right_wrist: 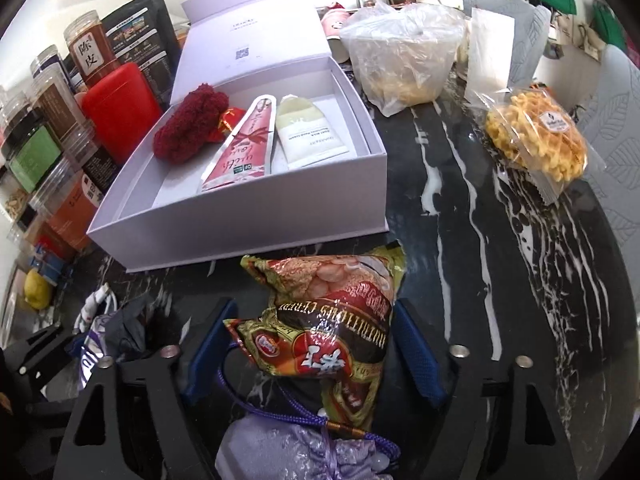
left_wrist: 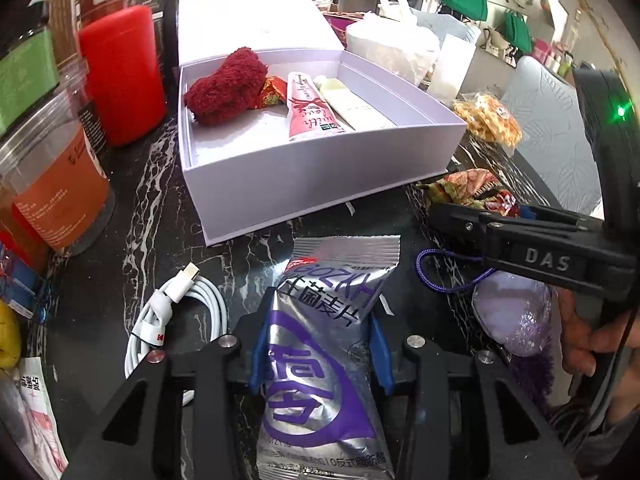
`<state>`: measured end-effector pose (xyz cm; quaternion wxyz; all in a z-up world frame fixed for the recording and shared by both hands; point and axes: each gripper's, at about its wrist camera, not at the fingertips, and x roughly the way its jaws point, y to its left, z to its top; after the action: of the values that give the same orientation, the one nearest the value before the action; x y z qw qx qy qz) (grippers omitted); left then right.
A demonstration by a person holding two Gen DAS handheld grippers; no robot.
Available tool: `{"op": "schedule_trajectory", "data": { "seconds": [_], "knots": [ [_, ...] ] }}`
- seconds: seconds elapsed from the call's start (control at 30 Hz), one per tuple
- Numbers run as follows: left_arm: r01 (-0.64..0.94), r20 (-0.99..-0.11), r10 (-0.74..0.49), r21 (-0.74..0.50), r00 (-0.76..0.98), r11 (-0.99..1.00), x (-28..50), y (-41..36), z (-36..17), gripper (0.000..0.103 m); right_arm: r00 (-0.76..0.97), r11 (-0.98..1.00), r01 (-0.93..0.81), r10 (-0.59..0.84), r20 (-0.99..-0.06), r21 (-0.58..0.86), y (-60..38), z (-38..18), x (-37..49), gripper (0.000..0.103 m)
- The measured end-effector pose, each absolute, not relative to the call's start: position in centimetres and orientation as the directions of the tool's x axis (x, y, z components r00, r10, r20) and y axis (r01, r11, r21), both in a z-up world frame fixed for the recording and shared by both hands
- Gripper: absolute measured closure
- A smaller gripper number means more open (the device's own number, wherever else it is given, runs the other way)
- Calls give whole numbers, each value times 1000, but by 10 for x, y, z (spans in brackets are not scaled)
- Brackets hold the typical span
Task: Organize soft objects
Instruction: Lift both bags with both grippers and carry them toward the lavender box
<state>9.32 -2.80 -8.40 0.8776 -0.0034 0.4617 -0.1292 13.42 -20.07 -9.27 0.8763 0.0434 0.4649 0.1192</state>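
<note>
An open lilac box (left_wrist: pixel 320 168) (right_wrist: pixel 240 216) on the dark marble table holds a red fuzzy cloth (left_wrist: pixel 226 86) (right_wrist: pixel 190 126), a pink tube (left_wrist: pixel 310 108) (right_wrist: pixel 244 152) and a cream tube (left_wrist: pixel 352 102) (right_wrist: pixel 304 136). My left gripper (left_wrist: pixel 318 336) has its blue pads pressed on both sides of a silver and purple snack packet (left_wrist: pixel 324 344). My right gripper (right_wrist: pixel 316 344) stands wide around a red and yellow cereal packet (right_wrist: pixel 328 320) without pinching it; in the left wrist view it (left_wrist: pixel 472 216) lies beside that packet (left_wrist: pixel 468 188). A lilac pouch (right_wrist: pixel 288 448) (left_wrist: pixel 516 312) with a purple cord lies below.
Jars and a red canister (left_wrist: pixel 120 76) (right_wrist: pixel 120 108) line the left edge. A coiled white cable (left_wrist: pixel 172 320) lies left of the silver packet. A clear bag of food (right_wrist: pixel 404 48) and a packet of yellow snacks (right_wrist: pixel 536 136) (left_wrist: pixel 488 118) sit right of the box.
</note>
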Motion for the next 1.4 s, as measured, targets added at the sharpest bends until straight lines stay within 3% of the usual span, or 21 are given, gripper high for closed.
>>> {"op": "schedule_trajectory", "data": {
  "seconds": [0.03, 0.2, 0.63, 1.4],
  "knots": [
    [221, -809, -234, -133, 538, 966, 93, -27, -84, 63, 543, 969, -171, 244, -804, 179, -200, -92, 134, 49],
    [220, -802, -244, -144, 545, 965, 91, -26, -80, 64, 549, 959, -190, 281, -787, 210, -203, -90, 130, 54],
    [225, -736, -239, -120, 633, 967, 75, -21, -44, 64, 612, 932, -247, 363, -703, 267, -204, -58, 97, 54],
    [271, -537, -265, -70, 801, 960, 40, -27, 42, 64, 710, 910, -337, 415, -568, 243, -213, 9, 23, 54]
  ]
}}
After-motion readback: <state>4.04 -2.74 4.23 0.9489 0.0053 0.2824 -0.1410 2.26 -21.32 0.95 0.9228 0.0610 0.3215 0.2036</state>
